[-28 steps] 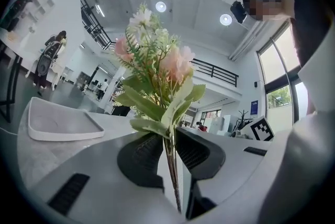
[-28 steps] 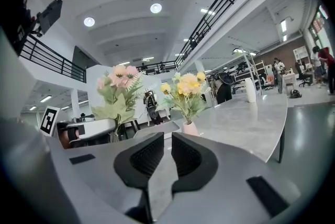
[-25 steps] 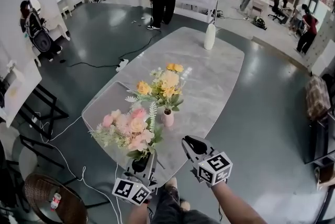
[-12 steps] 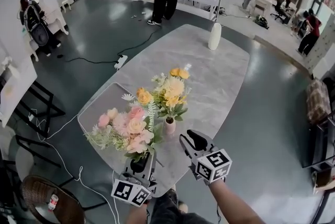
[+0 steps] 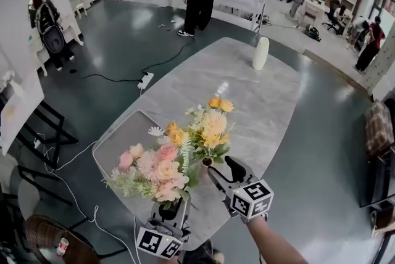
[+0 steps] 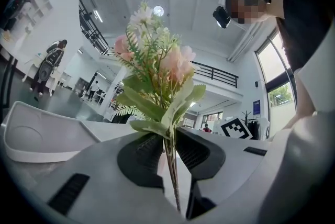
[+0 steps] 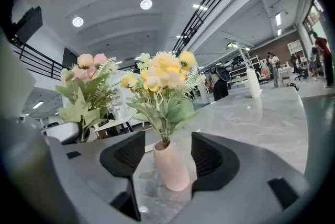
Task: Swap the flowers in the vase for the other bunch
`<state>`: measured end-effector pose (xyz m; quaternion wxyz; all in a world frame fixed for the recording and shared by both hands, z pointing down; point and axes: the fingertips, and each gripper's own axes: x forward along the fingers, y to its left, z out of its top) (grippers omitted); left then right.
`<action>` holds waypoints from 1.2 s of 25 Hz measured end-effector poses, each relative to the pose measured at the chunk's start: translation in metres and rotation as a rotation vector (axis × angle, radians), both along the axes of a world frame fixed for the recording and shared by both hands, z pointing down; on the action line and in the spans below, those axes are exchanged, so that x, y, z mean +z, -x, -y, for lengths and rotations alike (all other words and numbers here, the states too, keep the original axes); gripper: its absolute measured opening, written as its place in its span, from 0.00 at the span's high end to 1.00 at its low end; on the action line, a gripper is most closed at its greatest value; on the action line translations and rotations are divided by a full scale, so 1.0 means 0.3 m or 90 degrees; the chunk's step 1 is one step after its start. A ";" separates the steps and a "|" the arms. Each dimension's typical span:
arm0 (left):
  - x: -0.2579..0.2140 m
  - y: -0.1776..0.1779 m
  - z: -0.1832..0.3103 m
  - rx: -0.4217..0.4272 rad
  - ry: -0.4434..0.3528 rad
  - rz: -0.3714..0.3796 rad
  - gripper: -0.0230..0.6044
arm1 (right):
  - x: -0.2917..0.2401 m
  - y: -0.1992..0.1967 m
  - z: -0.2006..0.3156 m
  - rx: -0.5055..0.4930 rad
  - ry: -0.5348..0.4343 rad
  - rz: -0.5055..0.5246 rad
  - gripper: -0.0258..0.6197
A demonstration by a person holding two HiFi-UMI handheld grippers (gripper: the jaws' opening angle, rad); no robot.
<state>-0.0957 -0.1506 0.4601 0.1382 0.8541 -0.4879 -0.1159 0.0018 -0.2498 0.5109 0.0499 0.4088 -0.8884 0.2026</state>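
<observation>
two bunches in sight. pink bunch [image 5: 154, 167] held upright over the near edge of the table [image 5: 247, 96], thin stems pinched between the narrow jaws of the left gripper [image 6: 170, 152]. yellow bunch [image 5: 210, 127] standing in the pink vase [image 7: 171, 168], close to that same near edge and just beside the pink blooms. right gripper [image 7: 167, 157] level with the vase, jaws opening wide, one on either side of the vase body, pads clear of it. tall white bottle [image 5: 261, 53] upright at the table's far end, well apart from the flowers. flat grey tray [image 5: 117, 133] along the left edge, partly behind the pink bunch.
</observation>
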 end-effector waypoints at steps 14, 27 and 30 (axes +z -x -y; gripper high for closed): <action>-0.009 0.004 0.026 0.004 -0.009 0.008 0.83 | -0.019 0.074 0.107 0.075 -0.005 -0.076 0.52; 0.017 0.019 0.017 0.002 -0.001 0.004 0.83 | -0.026 0.075 0.111 0.092 -0.067 -0.097 0.74; 0.022 0.021 0.018 -0.002 0.001 0.003 0.83 | -0.030 0.072 0.108 0.078 -0.077 -0.075 0.80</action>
